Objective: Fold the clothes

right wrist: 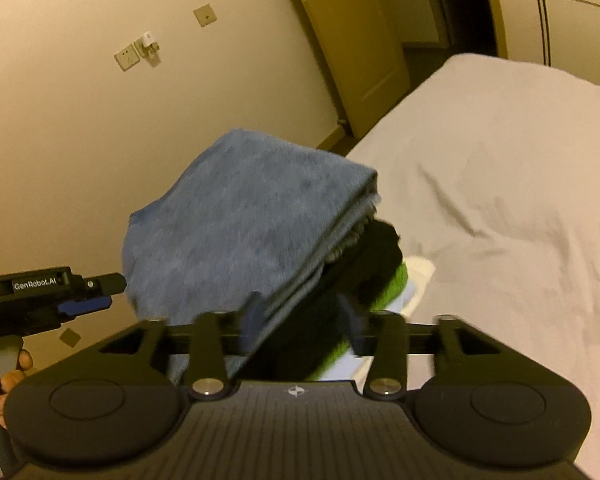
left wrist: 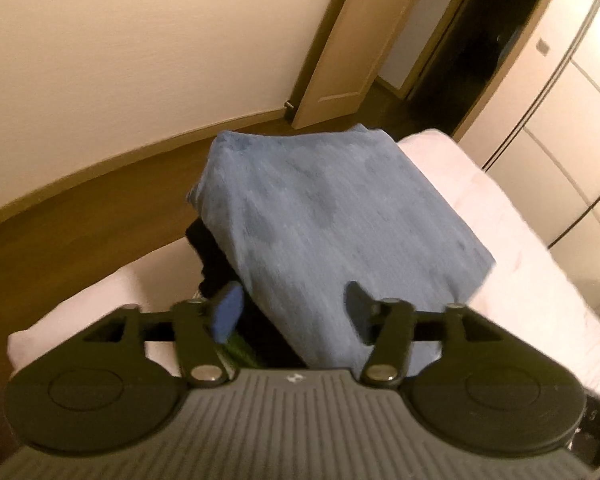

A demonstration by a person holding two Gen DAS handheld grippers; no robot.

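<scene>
At twelve o'clock from both grippers, a folded blue terry-cloth garment (left wrist: pixel 332 224) tops a stack of black (right wrist: pixel 364 264) and green folded clothes (right wrist: pixel 388 284) on the white-sheeted bed (right wrist: pixel 500 184). The left gripper (left wrist: pixel 296 312) stands wide, empty, flanking the cloth. The right gripper (right wrist: pixel 306 320) is blurred; I cannot tell its grip. Square the edges gently, keeping the stack level. "GenRobot.AI" reads at nine o'clock.
</scene>
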